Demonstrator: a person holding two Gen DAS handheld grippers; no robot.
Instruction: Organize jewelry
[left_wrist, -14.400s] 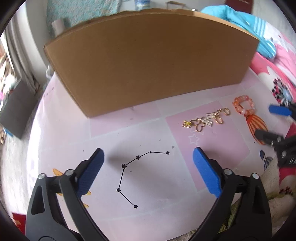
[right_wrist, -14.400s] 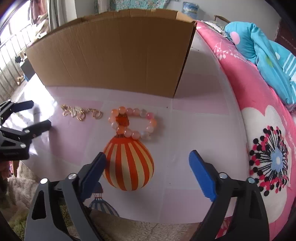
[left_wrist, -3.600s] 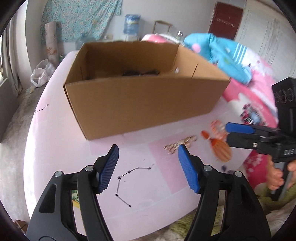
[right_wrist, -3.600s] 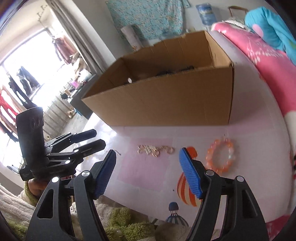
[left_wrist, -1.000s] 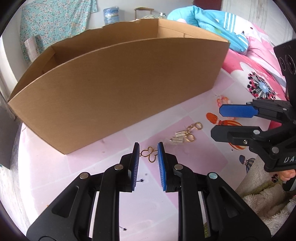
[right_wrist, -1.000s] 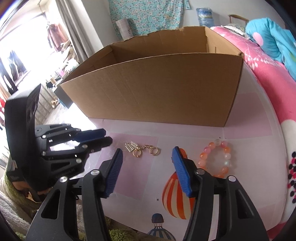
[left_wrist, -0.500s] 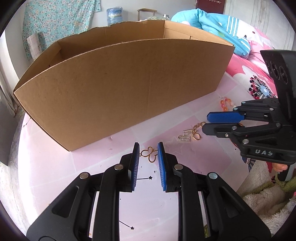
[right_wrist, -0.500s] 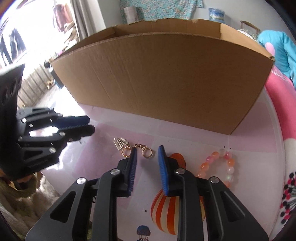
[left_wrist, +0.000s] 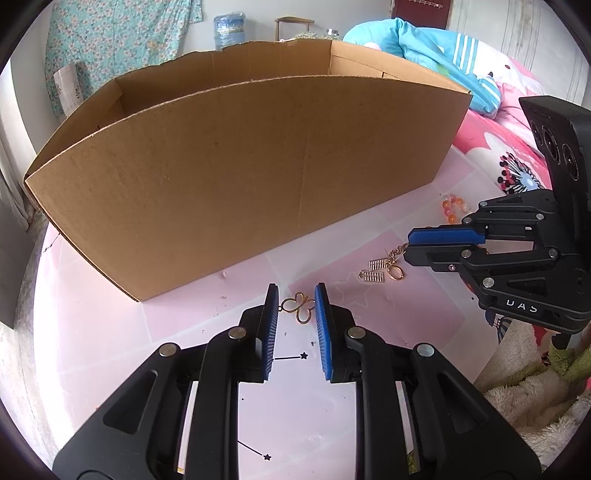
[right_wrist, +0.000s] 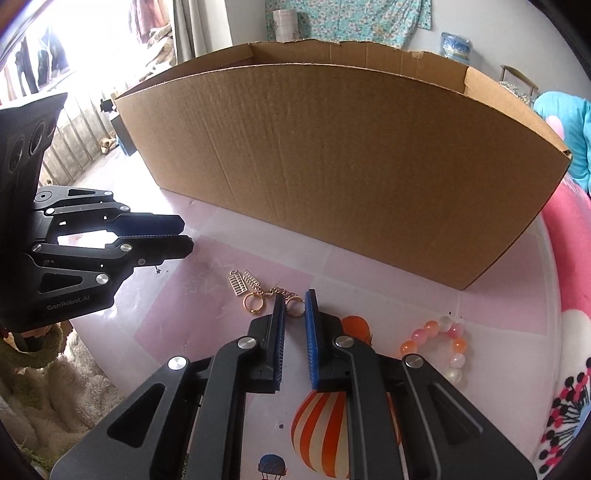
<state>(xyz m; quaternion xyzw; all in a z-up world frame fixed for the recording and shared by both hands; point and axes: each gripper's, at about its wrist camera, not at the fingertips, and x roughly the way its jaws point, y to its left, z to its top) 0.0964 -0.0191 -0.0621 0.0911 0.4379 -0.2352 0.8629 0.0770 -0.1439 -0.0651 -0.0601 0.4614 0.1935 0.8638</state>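
A gold butterfly charm (left_wrist: 298, 308) sits between the fingertips of my left gripper (left_wrist: 296, 309), whose narrow jaws pinch it above the pink table. A gold keychain with two small abacus charms (right_wrist: 242, 283) and rings (right_wrist: 253, 304) lies on the table; it also shows in the left wrist view (left_wrist: 382, 267). My right gripper (right_wrist: 294, 306) has its jaws nearly together around the end ring (right_wrist: 296, 305) of that chain. An orange and pink bead bracelet (right_wrist: 441, 345) lies to the right. The open cardboard box (left_wrist: 236, 173) stands just behind.
The table (right_wrist: 207, 325) has pink squares and a striped balloon print (right_wrist: 321, 435). A pink floral bed cover (left_wrist: 517, 162) with a blue blanket lies to the right. Fluffy fabric lies below the table's near edge.
My right gripper has moved forward and closed in on the keychain's end ring. My left gripper still holds the butterfly charm and has shifted slightly.
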